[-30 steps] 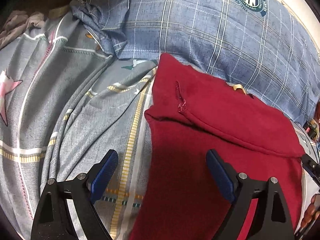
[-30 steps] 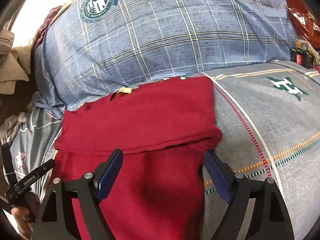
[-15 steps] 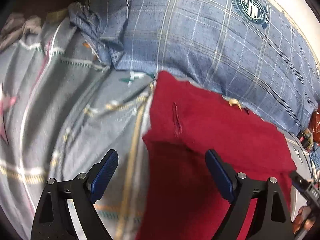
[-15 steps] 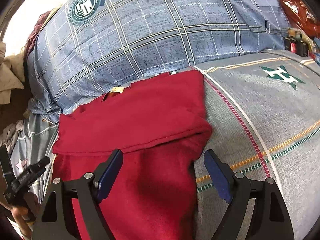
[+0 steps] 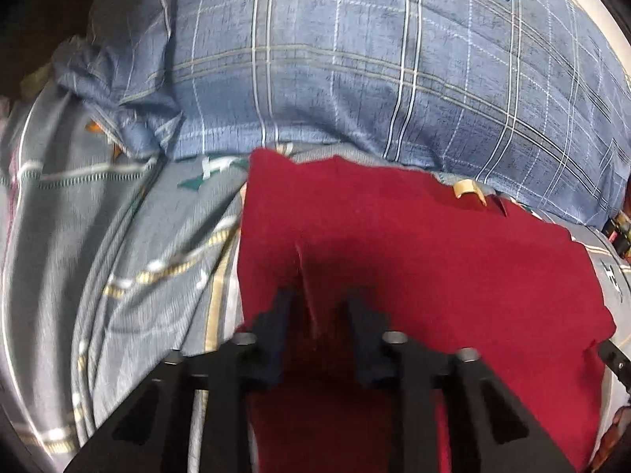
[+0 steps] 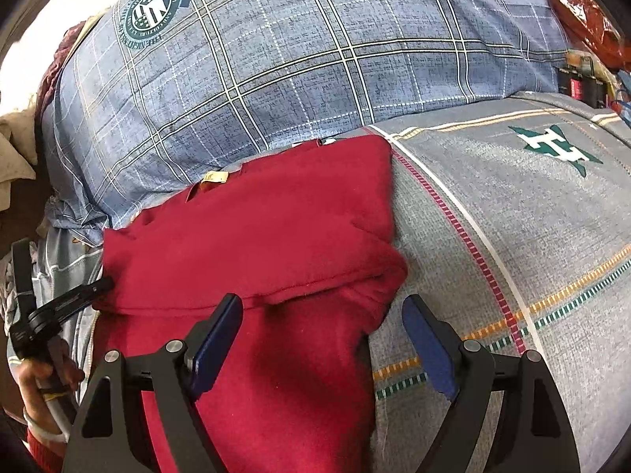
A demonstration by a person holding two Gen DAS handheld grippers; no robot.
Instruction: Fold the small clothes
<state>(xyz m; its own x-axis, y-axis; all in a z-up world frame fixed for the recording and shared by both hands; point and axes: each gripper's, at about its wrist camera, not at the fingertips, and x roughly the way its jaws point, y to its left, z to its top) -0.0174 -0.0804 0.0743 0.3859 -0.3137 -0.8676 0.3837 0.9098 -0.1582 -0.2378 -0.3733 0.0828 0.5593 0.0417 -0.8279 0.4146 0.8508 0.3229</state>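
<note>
Red garment (image 6: 260, 244), soft knit-looking cloth, lies partly folded on the grey bedsheet (image 6: 512, 213), far edge against the blue plaid pillow (image 6: 307, 51). A flap with a stitched hem is doubled over the lower part; small tan label (image 6: 215, 176) at the far edge. Near end of the garment is cut off by the frame bottom in both views.

Left gripper (image 5: 321, 307): fingers nearly closed, clenched on a raised ridge of the red cloth between them. View is motion-blurred and the fingertips are partly buried in the cloth and dark, so pad contact is hard to make out. Tan label (image 5: 465, 188) sits beyond and right of these fingers. Sheet (image 5: 118, 260) to their left is rumpled, striped in yellow and white. Pillow (image 5: 355, 59) fills the far side, its round crest cut off at the top edge.

Right gripper (image 6: 323, 323): fingers spread wide, released, blue pads (image 6: 215, 341) showing. Left pad hovers over the hem fold, right pad over bare sheet; the garment's right corner lies between them. Touching or just above, cannot tell. Sheet beyond the right finger has a red dashed stripe and a green letter motif. Far left of these fingers, the left gripper (image 6: 102, 285) meets the garment's other edge, held by a hand (image 6: 43, 378) partly cut off.
</note>
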